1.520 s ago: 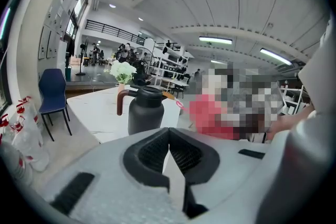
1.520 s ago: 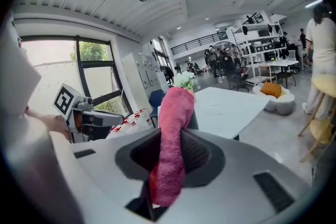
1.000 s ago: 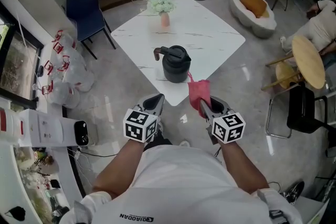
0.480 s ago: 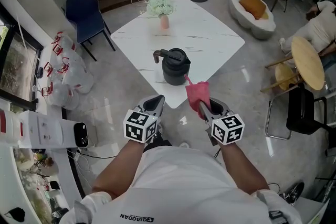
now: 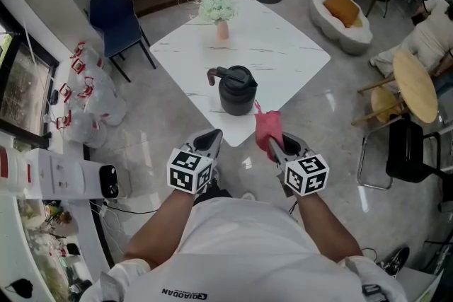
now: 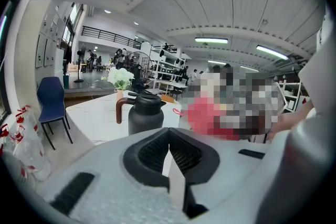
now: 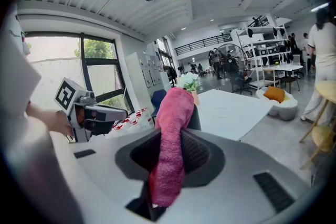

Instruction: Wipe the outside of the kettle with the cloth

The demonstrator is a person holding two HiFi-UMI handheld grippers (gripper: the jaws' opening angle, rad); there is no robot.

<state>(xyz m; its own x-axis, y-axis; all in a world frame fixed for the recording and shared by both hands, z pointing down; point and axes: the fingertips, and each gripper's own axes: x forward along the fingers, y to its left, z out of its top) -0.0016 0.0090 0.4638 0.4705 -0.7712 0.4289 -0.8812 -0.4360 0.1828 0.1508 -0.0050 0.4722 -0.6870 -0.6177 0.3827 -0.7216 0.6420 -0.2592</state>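
Observation:
A black kettle (image 5: 236, 90) with a brown handle stands near the front corner of the white marble table (image 5: 283, 53); it also shows in the left gripper view as the kettle (image 6: 145, 113). My right gripper (image 5: 274, 143) is shut on a pink cloth (image 5: 267, 128), which sticks up between its jaws just right of the kettle and short of the table's corner. In the right gripper view the cloth (image 7: 170, 139) hides most of the kettle. My left gripper (image 5: 210, 138) is shut and holds nothing, a little in front of the table.
A pink vase of pale flowers (image 5: 218, 9) stands at the table's far side. A dark blue chair (image 5: 115, 18) is at the left, with white bags (image 5: 88, 95) on the floor. At the right are a round wooden table (image 5: 415, 83) and a black chair (image 5: 407, 152).
The cloth's top has swayed slightly between frames. Both grippers stay where they were.

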